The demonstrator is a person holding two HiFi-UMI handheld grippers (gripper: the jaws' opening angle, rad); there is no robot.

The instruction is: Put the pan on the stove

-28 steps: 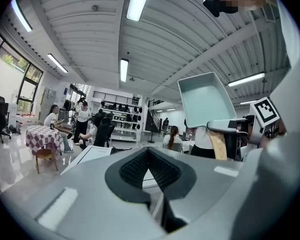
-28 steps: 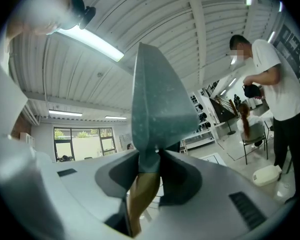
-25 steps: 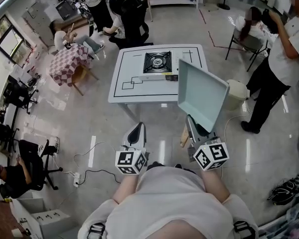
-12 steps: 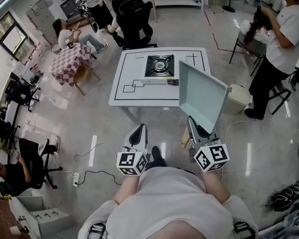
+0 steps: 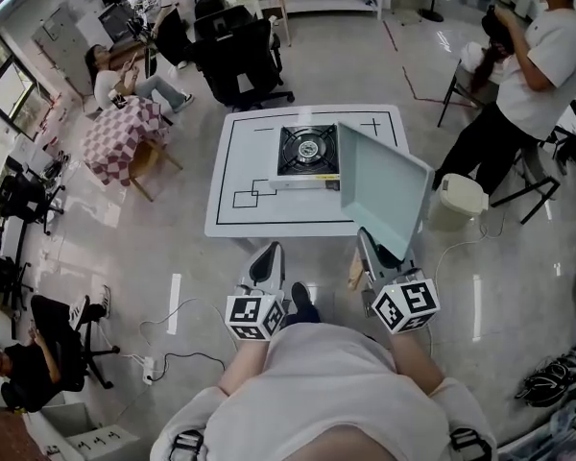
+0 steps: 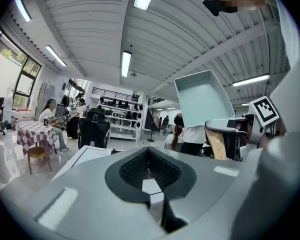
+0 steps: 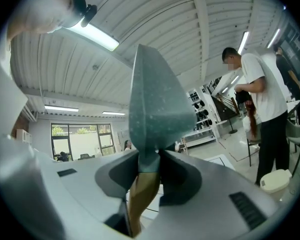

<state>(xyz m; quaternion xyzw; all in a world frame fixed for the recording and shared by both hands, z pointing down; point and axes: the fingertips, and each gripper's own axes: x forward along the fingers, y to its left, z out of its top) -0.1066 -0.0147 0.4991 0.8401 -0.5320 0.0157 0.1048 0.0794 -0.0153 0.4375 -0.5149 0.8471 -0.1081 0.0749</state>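
The floor (image 5: pixel 317 257) in front of the white table (image 5: pixel 232 176) lies open, save a cable (image 5: pixel 194 356) trailing at the left. The table's left and near parts are bare. The stove (image 5: pixel 307 150) sits toward its far side, burner uncovered. The raised pan (image 5: pixel 382 185) hides the table's right part from above. A bin (image 5: pixel 458 198) stands just off the table's right side, a standing person (image 5: pixel 523 84) beyond it, and a black chair (image 5: pixel 240 56) behind the far edge.

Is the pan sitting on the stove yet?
No, the pan is tilted in the air, its handle clamped in the right claw, and the stove stands bare.
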